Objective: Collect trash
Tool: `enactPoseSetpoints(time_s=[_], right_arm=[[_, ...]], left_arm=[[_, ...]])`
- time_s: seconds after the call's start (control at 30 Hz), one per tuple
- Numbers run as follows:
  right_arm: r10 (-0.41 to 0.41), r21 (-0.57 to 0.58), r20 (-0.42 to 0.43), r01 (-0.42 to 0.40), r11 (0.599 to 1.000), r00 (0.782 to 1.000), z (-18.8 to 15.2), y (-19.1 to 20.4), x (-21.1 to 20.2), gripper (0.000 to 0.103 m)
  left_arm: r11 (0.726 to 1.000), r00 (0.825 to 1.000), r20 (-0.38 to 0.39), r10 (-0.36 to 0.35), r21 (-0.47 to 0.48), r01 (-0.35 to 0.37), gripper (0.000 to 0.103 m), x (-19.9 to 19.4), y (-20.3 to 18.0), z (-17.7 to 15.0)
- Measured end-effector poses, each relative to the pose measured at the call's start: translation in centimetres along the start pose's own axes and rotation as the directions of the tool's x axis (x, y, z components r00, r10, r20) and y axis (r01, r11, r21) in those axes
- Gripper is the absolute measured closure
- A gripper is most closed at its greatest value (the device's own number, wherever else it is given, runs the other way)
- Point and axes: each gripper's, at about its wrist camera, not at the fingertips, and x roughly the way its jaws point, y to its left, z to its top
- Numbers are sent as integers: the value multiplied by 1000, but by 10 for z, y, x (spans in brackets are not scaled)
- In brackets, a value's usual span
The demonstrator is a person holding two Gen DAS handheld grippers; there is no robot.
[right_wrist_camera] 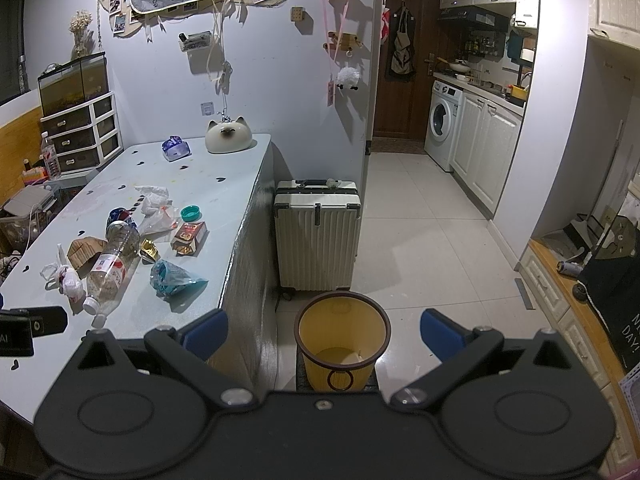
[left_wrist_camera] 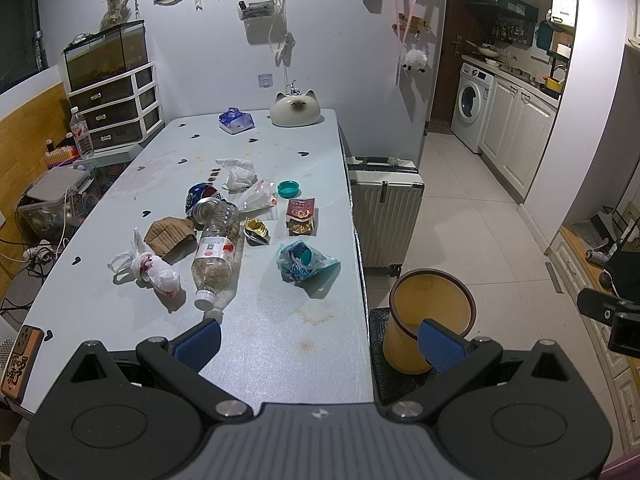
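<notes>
I count 1 clear plastic bottle (left_wrist_camera: 214,252) lying on the table, 1 crushed blue can (left_wrist_camera: 201,199), 1 teal round cap (left_wrist_camera: 289,188), 1 red snack packet (left_wrist_camera: 301,216), 1 yellow round bin (right_wrist_camera: 342,338), 1 white ribbed suitcase (right_wrist_camera: 317,232).

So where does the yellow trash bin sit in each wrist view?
Left wrist: yellow trash bin at lower right, on the floor past the table's edge, partly behind the gripper's right finger.
Right wrist: bottom centre, between the open jaws.
Shared landmark: white suitcase just behind it.
</notes>
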Motion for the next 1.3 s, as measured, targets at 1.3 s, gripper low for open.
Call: enactPoseSetpoints(time_s=[1.3], right_arm=[[209, -166, 64, -196, 967, 976, 12, -12, 33, 0]], left_arm=[[966, 972, 76, 222, -153, -209, 0, -15, 1, -5]])
